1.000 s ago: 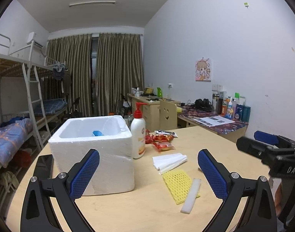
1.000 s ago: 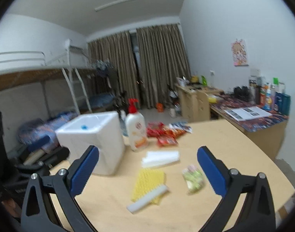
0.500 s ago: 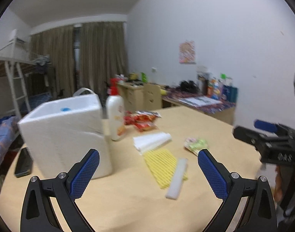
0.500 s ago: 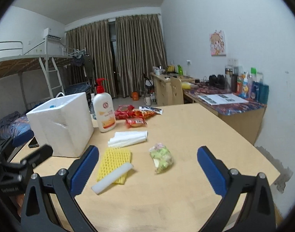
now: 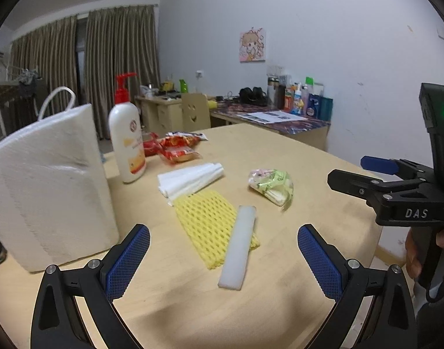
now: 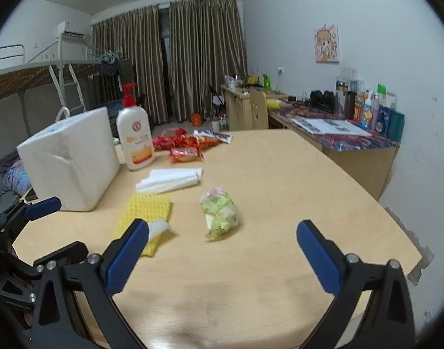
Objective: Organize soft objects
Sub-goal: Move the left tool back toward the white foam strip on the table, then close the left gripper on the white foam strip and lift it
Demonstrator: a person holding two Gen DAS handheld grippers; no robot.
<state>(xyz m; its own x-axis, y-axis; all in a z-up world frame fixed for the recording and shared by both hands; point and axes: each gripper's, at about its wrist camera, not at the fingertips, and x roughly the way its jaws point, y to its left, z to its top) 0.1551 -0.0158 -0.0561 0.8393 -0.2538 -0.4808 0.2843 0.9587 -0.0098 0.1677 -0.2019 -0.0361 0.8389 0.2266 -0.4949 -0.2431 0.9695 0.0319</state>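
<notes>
Left view: the left gripper point(image 5: 223, 257) has fingers wide apart, above the table point(image 5: 294, 157). A white strip point(image 5: 238, 247) lies across the yellow net point(image 5: 210, 224), near the foam box point(image 5: 47, 186).

Right view: the right gripper point(image 6: 222, 257) is also spread, empty; a green packet point(image 6: 219, 213) lies ahead.

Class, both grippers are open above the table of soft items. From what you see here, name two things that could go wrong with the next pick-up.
1. The white foam strip lies on the yellow foam net; grabbing one may drag the other.
2. The pump bottle stands right beside the foam box; a careless swing toward the box might topple it.
</notes>
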